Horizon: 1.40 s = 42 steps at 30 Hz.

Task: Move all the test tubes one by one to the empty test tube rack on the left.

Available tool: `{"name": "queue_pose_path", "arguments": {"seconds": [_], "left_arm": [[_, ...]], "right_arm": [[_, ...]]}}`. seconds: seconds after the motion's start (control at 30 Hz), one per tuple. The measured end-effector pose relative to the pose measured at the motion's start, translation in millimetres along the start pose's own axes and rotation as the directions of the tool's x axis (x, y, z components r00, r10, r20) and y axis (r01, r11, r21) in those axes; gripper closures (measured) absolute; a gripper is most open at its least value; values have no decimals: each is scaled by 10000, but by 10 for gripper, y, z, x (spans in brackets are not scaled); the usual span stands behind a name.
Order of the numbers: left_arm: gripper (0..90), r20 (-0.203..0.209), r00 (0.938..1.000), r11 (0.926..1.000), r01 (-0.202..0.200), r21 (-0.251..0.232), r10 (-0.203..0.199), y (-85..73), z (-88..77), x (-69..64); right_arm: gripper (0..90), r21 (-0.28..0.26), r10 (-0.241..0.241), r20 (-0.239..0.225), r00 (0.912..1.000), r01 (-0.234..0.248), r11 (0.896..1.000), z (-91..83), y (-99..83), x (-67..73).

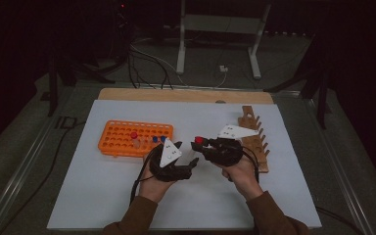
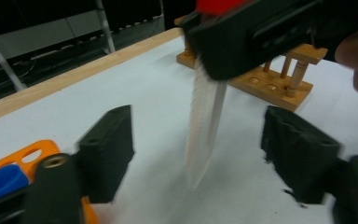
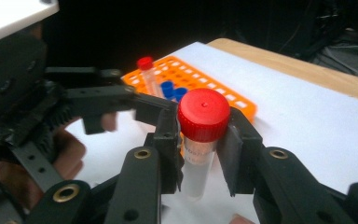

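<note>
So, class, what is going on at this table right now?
A person works with two hand-held grippers. The right gripper is shut on a red-capped tube, held between the orange rack and the wooden rack. The left gripper has its jaws either side of the tube's lower end, not touching it.

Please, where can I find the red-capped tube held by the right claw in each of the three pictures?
High view: red-capped tube at centre, in the right claw.
Left gripper view: it hangs at top centre, blurred.
Right gripper view: low centre, between the jaws.
Shared landmark: orange rack.
</note>
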<state>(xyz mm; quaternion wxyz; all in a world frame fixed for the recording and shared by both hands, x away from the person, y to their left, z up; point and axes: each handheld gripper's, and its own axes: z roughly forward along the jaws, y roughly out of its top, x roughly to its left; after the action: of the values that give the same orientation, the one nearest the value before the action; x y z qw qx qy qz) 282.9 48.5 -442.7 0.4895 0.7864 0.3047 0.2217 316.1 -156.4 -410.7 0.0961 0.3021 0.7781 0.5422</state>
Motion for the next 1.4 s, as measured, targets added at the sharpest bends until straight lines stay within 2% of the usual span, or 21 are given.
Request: {"name": "queue_pose_path", "arguments": {"seconds": [0.2, 0.33, 0.43, 0.47, 0.57, 0.7, 0.8, 0.87, 0.93, 1.0, 1.07, 1.23, 1.33, 1.4], "left_arm": [[555, 133, 9994, 9995, -324, -12, 325, -7, -3, -10], [723, 255, 9989, 9992, -390, 73, 388, -17, 0, -11], [739, 349, 9983, 9989, -460, 93, 456, -22, 0, -26], [741, 298, 9984, 9988, -478, 107, 474, -24, -4, -25], [742, 177, 9994, 9994, -307, 136, 305, -46, -31, 20], [743, 7, 10000, 9999, 91, 74, -91, -100, -115, 130], [743, -176, 9994, 9995, 311, 4, -311, -136, -186, 197], [743, -265, 9989, 9992, 386, -31, -387, -158, -236, 236], [743, -349, 9982, 9988, 480, -43, -481, -181, -286, 273], [743, -458, 9975, 9985, 541, -65, -543, -202, -338, 315], [743, -593, 9962, 9979, 638, -106, -643, -221, -393, 358], [742, -996, 9914, 9962, 817, -296, -843, -261, -543, 475], [743, -1307, 9868, 9950, 914, -399, -959, -292, -634, 552], [743, -1548, 9825, 9941, 971, -481, -1035, -318, -694, 613]], "right_arm": [[709, 107, -52, -313, 9995, 55, 9999, 49, -10, 64], [710, 142, -9, -402, 9992, 15, 9999, 49, -28, 65], [703, 181, -51, -420, 9991, 59, 9998, 39, -41, 61], [674, 162, -38, -445, 9990, 45, 9999, 31, -47, 55], [510, 23, 96, -474, 9988, -95, 10000, -26, -56, 23], [345, -153, -30, 116, 9999, 31, 9999, -154, -82, -58], [255, -125, -146, 880, 9960, 158, 9998, -223, -128, -139], [173, -42, -185, 1459, 9891, 193, 9998, -258, -170, -197], [147, 135, -213, 2021, 9791, 189, 9997, -287, -215, -246], [94, 266, -246, 2373, 9711, 188, 9995, -320, -259, -286], [49, 449, -427, 2785, 9595, 314, 9985, -354, -297, -312], [21, 605, -382, 3292, 9435, 192, 9980, -452, -370, -408], [20, 557, -286, 3454, 9380, 99, 9984, -524, -407, -451], [15, 588, -312, 3629, 9313, 105, 9982, -570, -437, -470]]}}
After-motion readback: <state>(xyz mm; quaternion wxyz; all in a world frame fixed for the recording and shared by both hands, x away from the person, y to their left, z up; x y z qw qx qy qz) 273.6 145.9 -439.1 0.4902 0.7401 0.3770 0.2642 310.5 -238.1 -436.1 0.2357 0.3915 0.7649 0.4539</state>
